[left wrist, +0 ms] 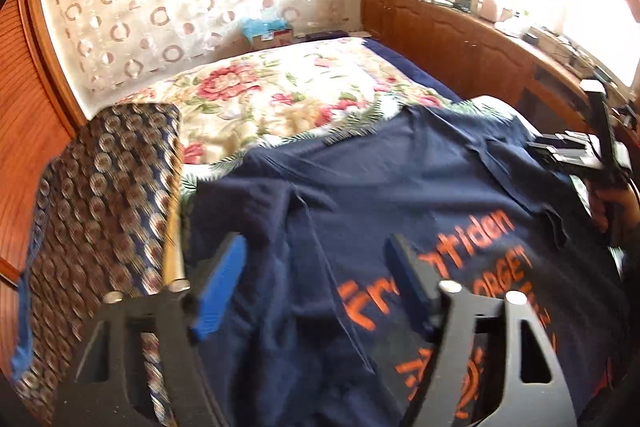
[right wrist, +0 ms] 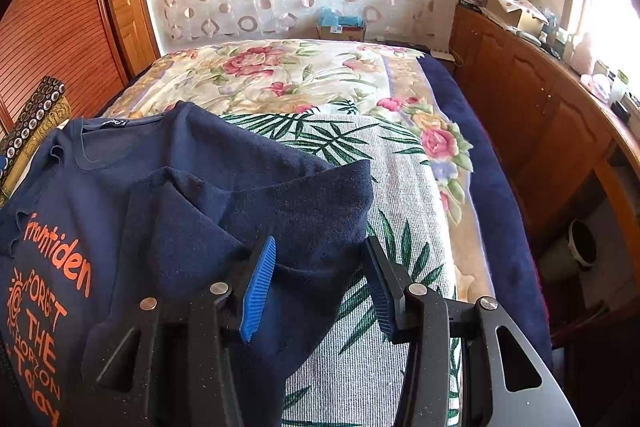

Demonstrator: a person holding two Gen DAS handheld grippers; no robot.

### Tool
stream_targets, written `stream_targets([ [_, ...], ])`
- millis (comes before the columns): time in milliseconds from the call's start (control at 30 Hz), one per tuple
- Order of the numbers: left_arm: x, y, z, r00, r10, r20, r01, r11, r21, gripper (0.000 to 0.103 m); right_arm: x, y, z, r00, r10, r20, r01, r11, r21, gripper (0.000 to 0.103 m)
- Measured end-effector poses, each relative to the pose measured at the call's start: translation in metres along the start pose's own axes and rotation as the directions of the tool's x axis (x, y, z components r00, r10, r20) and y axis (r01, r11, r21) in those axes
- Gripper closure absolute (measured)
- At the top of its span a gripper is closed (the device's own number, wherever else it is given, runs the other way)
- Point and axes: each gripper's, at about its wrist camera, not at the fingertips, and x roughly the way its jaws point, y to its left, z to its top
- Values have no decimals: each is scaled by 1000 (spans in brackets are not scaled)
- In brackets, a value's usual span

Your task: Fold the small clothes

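Observation:
A navy T-shirt (left wrist: 360,195) with orange lettering lies spread on the bed, its collar toward the far side. My left gripper (left wrist: 316,243) hovers above the shirt's left half, jaws open, blue pads apart with nothing pinched. In the right wrist view the same T-shirt (right wrist: 120,187) fills the left side, with its right sleeve (right wrist: 280,195) folded inward over the body. My right gripper (right wrist: 320,243) is low over that sleeve's edge. Its jaws are open, and the cloth lies beneath and between the fingers without being pressed.
The shirt rests on a palm-leaf towel (right wrist: 400,211) over a floral bedspread (right wrist: 280,75). Patterned fabric rolls (left wrist: 112,195) lie at the bed's left. A wooden cabinet (right wrist: 540,99) with clutter runs along the right. A person's hand (left wrist: 612,207) shows at the right edge.

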Motion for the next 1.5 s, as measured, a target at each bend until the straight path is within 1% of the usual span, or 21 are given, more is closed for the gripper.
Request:
stream_targets([
  [33,3,4,6,1000,-11,-13,11,1000,-9,46,0,0,0,1000,0,0,0,1000,0,56],
  [67,8,7,12,999,-23,-35,22,1000,-18,48,0,0,0,1000,0,0,0,1000,0,56],
  [100,14,10,18,998,-6,-58,5,1000,-16,49,0,0,0,1000,0,0,0,1000,0,56],
  [167,25,12,27,995,66,-76,-64,998,18,51,0,0,0,1000,-1,0,1,1000,-1,56],
  [233,37,16,33,988,104,-112,-101,994,34,52,-1,-2,0,1000,0,1,0,1000,0,56],
  [333,54,20,35,981,119,-153,-115,993,33,52,-1,-2,0,1000,-1,1,1,1000,-1,56],
  [400,63,22,33,980,92,-178,-92,996,10,52,-1,-3,0,1000,0,2,0,1000,-1,56],
  [500,72,22,29,970,131,-202,-127,991,37,53,-1,-3,0,1000,-2,2,2,1000,-2,56],
  [533,75,22,28,969,137,-207,-132,991,39,58,-1,-3,0,1000,-2,2,2,1000,-3,56],
  [567,77,24,28,967,137,-214,-131,991,38,67,-1,-4,-1,1000,-3,3,3,1000,-3,56],
  [600,77,25,27,967,134,-217,-129,991,37,70,-1,-4,-1,1000,-2,3,2,1000,-3,56],
  [667,78,25,28,968,130,-213,-124,991,41,88,-1,-4,-1,1000,-2,3,2,1000,-3,56],
  [700,79,25,28,969,128,-212,-121,992,45,91,-1,-4,-1,1000,-2,2,2,1000,-3,56],
  [733,75,25,28,970,133,-202,-124,991,55,94,-1,-4,-1,1000,-3,3,3,1000,-3,56],
  [800,62,26,30,975,144,-166,-135,989,63,95,-1,-4,-1,1000,-4,3,4,1000,-5,56],
  [900,36,39,36,983,157,-93,-155,988,26,95,-1,-4,-1,1000,-6,3,6,1000,-7,56],
  [967,14,53,40,983,179,-29,-180,984,-15,97,-1,-4,0,1000,-7,3,7,1000,-9,56],
  [1033,1,68,42,982,190,6,-189,980,-57,97,-1,-4,0,1000,-10,3,10,1000,-11,56],
  [1200,-26,89,38,983,170,66,-161,980,-116,97,-1,-5,0,1000,-10,2,10,1000,-13,56],
  [1400,-36,80,26,987,124,107,-112,987,-116,97,0,-5,0,1000,-9,1,9,1000,-12,56],
  [1500,-43,70,19,984,119,137,-104,988,-112,97,0,-6,1,1000,-1,1,1,1000,-6,56],
])
